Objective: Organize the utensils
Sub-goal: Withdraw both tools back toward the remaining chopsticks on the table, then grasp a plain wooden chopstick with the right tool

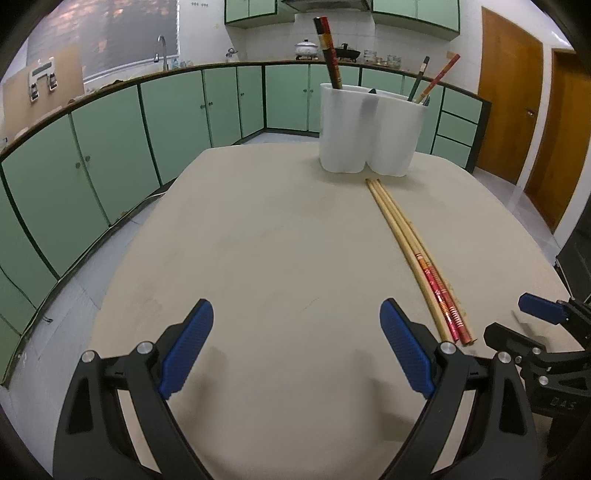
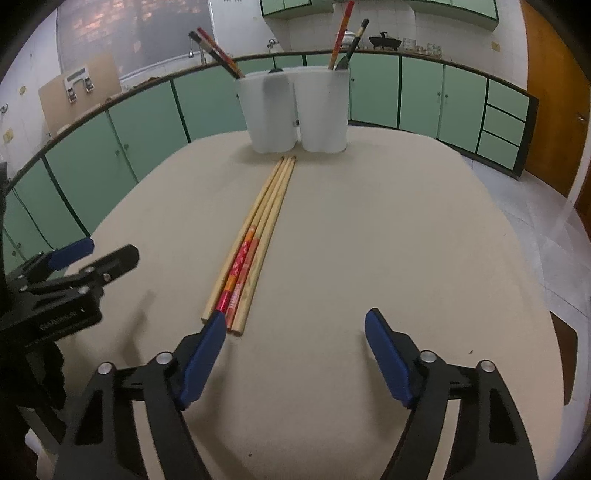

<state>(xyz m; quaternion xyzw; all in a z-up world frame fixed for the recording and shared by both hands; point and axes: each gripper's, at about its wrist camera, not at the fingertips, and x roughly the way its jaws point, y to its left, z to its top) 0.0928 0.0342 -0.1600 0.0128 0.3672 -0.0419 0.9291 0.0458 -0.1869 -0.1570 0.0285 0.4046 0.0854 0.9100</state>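
Note:
A bundle of wooden chopsticks (image 1: 413,254) (image 2: 255,240), some with red printed ends, lies on the beige table (image 1: 258,258) (image 2: 388,240), pointing at a white two-compartment holder (image 1: 371,127) (image 2: 293,110) at the far edge. The holder has dark chopsticks (image 1: 328,51) (image 2: 216,51) in the left compartment and a red chopstick with dark utensils (image 1: 432,79) (image 2: 343,35) in the right one. My left gripper (image 1: 297,325) is open and empty, left of the bundle. My right gripper (image 2: 295,332) is open and empty; its left fingertip (image 2: 210,332) is at the bundle's near ends.
Green kitchen cabinets (image 1: 110,147) (image 2: 424,96) run around behind the table, with a counter holding pots (image 1: 306,48). Wooden doors (image 1: 509,110) stand at the right. Each gripper shows in the other's view: the right one (image 1: 535,325) and the left one (image 2: 81,266).

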